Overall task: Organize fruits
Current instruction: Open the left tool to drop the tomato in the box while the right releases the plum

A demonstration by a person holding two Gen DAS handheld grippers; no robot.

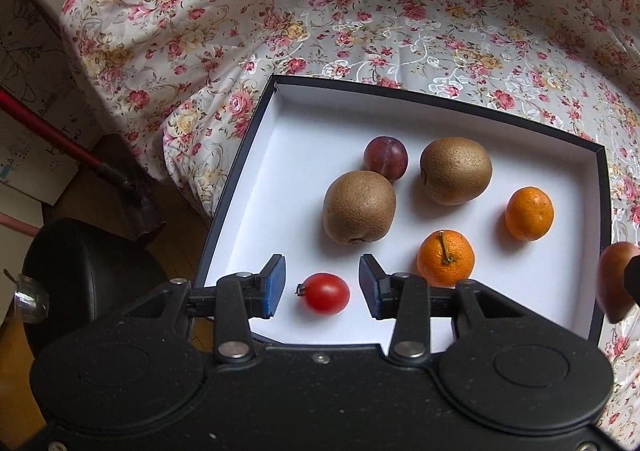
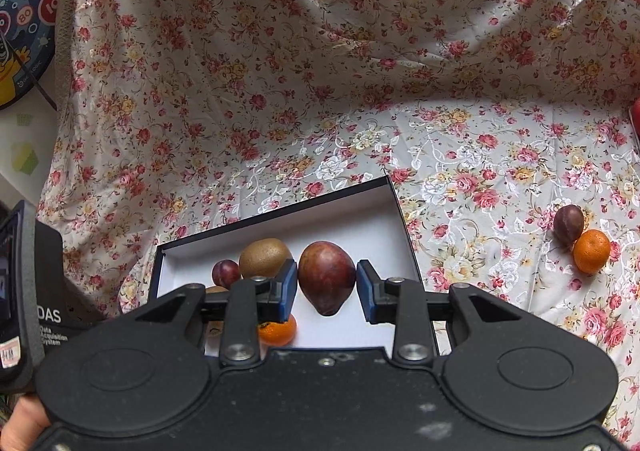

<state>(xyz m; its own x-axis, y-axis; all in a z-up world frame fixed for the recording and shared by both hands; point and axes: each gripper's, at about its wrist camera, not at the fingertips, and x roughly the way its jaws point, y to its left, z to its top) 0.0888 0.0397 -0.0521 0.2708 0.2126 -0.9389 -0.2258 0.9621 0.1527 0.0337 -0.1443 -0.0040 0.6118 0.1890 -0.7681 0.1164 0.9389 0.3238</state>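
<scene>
**Box filling up – one fruit in transit, two left out**

Progress: the shallow box (image 1: 240, 155) w/ white floor sits on the floral cloth (image 1: 360, 11) and already holds two kiwis (image 1: 359, 207) (image 1: 456, 170), a small plum (image 1: 385, 158), two mandarins (image 1: 445, 258) (image 1: 529, 213) and a cherry tomato (image 1: 325, 293). Left claw (image 1: 322, 287) hovers over the near-left part of the box, jaws spread; the tomato lies on the box floor between the pads, not touching either, so it reads as dropped off. Right claw (image 2: 327, 287) is pinching a dark red pointed fruit (image 2: 327, 278) above the box, so prob. next to go in.

Left to do, by my read: set that fruit down, then fetch the two still out on the cloth to the right, a dark purple fruit (image 2: 568, 225) touching a mandarin (image 2: 591, 251).

View diffs:
- Left wrist cam: whole box floor, every fruit inside, incl. the tomato. The carried red fruit shows only as a sliver at the right edge.
- Right wrist cam: the grip itself, plus the two stray fruits, which the left cam doesn't show. Box contents mostly hidden behind the claw; tomato not visible.
</scene>
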